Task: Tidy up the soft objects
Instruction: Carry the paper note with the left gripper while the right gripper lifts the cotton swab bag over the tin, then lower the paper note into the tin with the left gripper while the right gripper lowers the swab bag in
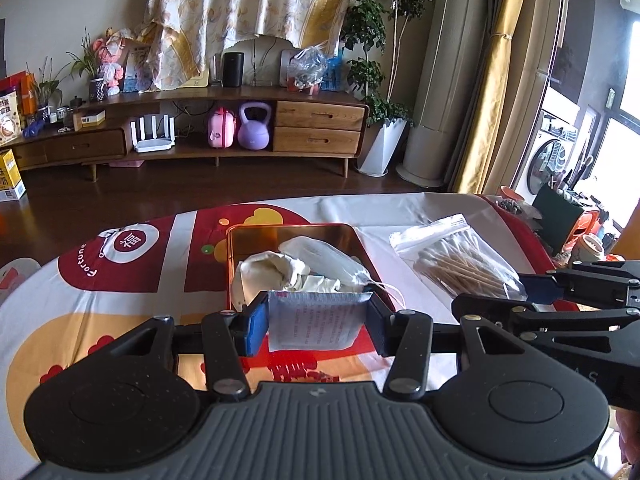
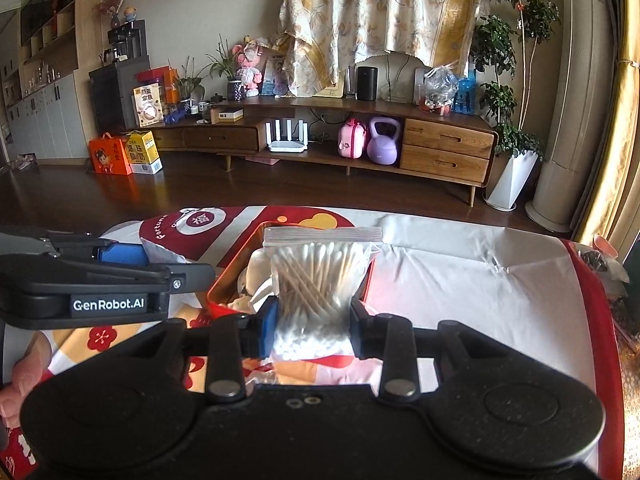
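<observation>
Left jaws clamped on white sachet [image 1: 316, 320], right jaws clamped on cotton-swab bag [image 2: 316, 280], above red tin [image 1: 240, 240]

Dark wooden floor [image 2: 280, 188] noted throughout. Long wooden sideboard [image 1: 200, 120] against pale wall, with drawers [image 1: 319, 126], purple kettlebell [image 1: 254, 127] and white router [image 1: 154, 136] on lower shelf. Patterned cloth [image 1: 248, 4] hung above. Potted plant [image 1: 384, 80] and tall white unit [image 1: 444, 72] beside yellow curtain [image 1: 492, 92]. Daylight from window [image 1: 624, 128] at right.
</observation>
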Available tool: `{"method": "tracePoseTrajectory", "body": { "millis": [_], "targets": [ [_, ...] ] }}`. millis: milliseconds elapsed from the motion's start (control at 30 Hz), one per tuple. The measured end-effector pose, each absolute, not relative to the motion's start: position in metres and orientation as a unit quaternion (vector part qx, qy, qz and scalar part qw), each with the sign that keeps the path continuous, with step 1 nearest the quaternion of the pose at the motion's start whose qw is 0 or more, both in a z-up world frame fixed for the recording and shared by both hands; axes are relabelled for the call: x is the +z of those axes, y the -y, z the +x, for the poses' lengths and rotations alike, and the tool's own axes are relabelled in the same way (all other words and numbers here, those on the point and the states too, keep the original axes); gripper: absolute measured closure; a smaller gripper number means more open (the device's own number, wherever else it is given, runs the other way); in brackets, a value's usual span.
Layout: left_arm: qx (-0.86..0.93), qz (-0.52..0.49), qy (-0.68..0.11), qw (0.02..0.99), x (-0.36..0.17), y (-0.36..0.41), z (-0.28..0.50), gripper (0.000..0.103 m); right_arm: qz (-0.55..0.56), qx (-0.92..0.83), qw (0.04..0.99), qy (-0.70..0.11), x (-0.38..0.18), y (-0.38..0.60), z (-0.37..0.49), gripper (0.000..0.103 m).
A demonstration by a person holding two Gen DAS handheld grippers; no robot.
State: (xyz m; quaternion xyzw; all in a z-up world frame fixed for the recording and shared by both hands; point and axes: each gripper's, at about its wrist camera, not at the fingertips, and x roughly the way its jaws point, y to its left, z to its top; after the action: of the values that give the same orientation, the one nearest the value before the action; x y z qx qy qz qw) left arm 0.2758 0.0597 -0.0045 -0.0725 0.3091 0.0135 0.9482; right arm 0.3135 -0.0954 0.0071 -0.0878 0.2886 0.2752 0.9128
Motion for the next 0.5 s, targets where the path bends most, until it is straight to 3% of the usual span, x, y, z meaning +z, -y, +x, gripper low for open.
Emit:
{"method": "tracePoseTrajectory", "body": {
  "millis": [500],
  "targets": [
    [0.020,-0.100,-0.335,0.937,-0.033,-0.086,0.349,0.053,-0.086,0.275,0.906,-0.309,-0.027,0.079,0.372,0.069]
  ]
}}
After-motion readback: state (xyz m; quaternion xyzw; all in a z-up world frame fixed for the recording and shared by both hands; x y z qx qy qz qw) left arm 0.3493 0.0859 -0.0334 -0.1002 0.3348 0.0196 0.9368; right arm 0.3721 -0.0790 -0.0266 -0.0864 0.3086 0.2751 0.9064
